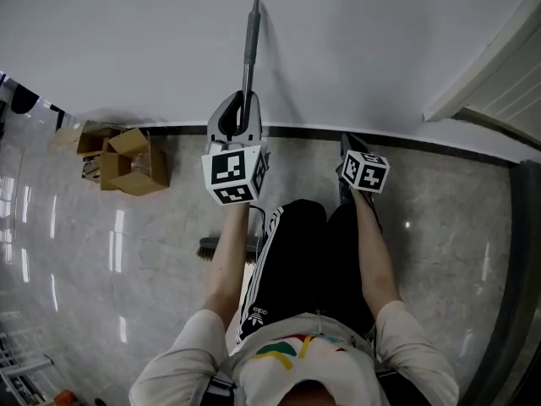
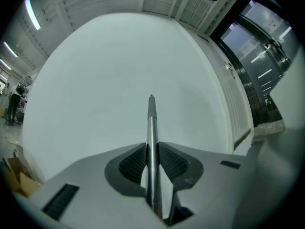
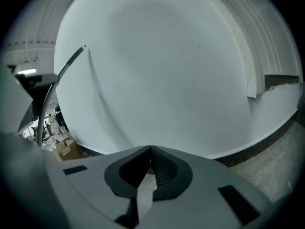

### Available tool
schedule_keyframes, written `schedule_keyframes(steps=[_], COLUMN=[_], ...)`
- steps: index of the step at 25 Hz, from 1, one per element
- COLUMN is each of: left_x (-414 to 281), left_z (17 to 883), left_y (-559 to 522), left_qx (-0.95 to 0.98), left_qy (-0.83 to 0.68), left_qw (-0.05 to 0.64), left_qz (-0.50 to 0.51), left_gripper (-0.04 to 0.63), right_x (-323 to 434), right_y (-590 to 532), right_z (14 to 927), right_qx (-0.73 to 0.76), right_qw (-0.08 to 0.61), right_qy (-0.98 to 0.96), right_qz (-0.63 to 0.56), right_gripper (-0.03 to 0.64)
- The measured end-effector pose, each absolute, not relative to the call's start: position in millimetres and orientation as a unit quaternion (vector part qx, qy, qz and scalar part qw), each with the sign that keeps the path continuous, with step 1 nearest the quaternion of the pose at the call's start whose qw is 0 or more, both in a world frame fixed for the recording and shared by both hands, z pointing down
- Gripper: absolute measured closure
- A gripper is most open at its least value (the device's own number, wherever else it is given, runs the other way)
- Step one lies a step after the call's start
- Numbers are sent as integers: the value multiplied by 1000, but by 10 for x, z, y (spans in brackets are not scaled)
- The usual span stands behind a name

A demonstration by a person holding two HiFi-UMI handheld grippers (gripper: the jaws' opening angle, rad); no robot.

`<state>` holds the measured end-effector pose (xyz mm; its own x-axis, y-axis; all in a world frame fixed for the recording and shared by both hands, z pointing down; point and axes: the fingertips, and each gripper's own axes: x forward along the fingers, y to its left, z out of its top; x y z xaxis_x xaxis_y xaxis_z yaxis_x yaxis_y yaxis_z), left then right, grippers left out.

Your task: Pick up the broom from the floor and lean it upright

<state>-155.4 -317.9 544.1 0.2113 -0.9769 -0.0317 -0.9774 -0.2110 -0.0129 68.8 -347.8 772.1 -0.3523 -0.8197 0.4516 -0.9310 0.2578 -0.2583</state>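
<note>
One long broom, two hand-held grippers and a small heap of brown cardboard boxes are counted; how many boxes are in the heap cannot be told.

Nearest, the broom's dark brush head (image 1: 215, 246) is seen low on the glossy grey stone floor (image 1: 101, 252), just beside the person's legs in black shorts (image 1: 292, 252). From there the silvery metal broom handle (image 1: 250, 49) is carried steeply upward through the left gripper (image 1: 243, 108). In the left gripper view the jaws are closed on the shaft, with a ribbed pad pressed against each side, and the grey grip end is shown beyond them. The right gripper (image 1: 355, 155) is held just to the right of the left one, apart from the broom, and its jaws are pressed together with nothing between them.

Farther off, the boxes (image 1: 127, 163) are seen on the floor to the left, against the dark skirting strip (image 1: 423, 142). Behind everything, a plain white wall (image 1: 355, 49) is faced, and nothing is found between it and the handle.
</note>
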Motion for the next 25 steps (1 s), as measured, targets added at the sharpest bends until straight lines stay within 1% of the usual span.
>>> schedule_keyframes(steps=[5, 13, 18, 22, 25], left_x=[-1549, -1415, -1321, -1220, -1203], left_z=[4902, 4364, 4347, 4383, 4384], left_y=[-3336, -3493, -3667, -3819, -3859], left_qx=[-781, -790, -790, -788, -783], left_qy=[622, 604, 604, 607, 613], left_qw=[49, 82, 86, 92, 97], left_qz=[44, 68, 57, 49, 48], left_gripper=[468, 468, 468, 468, 468], right_x=[675, 747, 708, 715, 714], right_y=[-3466, -3514, -3447, -3421, -3415], right_z=[7687, 7729, 7820, 7836, 7786], right_qx=[556, 566, 558, 555, 551], right_qw=[150, 134, 151, 139, 138], right_qy=[-789, -779, -778, -775, -781], right_qz=[213, 233, 245, 269, 259], right_gripper=[604, 604, 604, 604, 604])
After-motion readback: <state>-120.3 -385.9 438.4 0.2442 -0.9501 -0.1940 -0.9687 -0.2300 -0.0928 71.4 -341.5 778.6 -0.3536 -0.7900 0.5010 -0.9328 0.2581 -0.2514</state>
